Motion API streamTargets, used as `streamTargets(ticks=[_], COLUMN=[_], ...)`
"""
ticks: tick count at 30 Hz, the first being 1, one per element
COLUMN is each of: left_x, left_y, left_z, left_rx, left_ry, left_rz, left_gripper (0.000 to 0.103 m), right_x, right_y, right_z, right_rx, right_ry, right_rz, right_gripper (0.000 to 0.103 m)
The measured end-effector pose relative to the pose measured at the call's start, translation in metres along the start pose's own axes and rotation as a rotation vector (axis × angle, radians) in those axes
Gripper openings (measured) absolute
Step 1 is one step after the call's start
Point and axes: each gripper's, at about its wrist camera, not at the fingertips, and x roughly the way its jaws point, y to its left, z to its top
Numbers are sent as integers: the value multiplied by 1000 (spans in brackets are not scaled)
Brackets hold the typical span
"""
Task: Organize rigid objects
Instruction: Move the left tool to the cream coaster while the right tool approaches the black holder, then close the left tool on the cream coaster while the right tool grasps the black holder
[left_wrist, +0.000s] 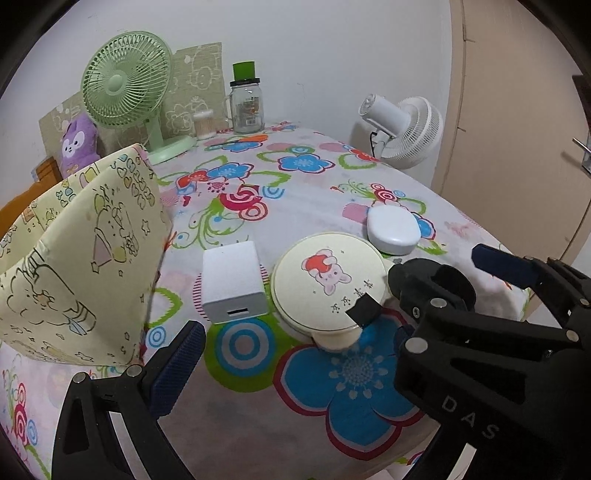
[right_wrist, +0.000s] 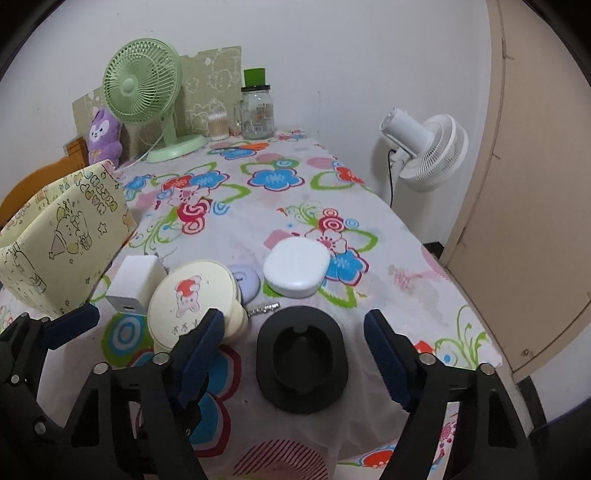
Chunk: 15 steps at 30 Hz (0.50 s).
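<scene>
On a flower-print tablecloth (right_wrist: 258, 206), the right gripper (right_wrist: 295, 347) stands with jaws apart around a black oval plastic holder (right_wrist: 301, 363) — not touching it. The left gripper (left_wrist: 332, 295), also spread wide, frames a round cream mirror (left_wrist: 328, 284) beside a white charger cube (left_wrist: 232, 284).

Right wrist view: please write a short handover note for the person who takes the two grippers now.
Left gripper: open, empty, near the cream round case.
Right gripper: open, with the black oval holder between its fingers, not gripped.
Also on the cloth: white charger, white oval case, lilac disc.
Done: nothing visibly stored; the inside of the yellow fabric basket is hidden.
Left: all five items, probably into the basket.
</scene>
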Motion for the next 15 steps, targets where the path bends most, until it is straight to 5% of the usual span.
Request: streamTargets(ticks=[15], left_x=[8], left_y=[-6], left_z=[-4], left_rx=[19], left_ry=[5], left_rz=[6], left_gripper=[103], right_x=[6], right_y=[-12], right_z=[-13], right_rx=[57], right_ry=[36], right_rz=[13], right_gripper=[49])
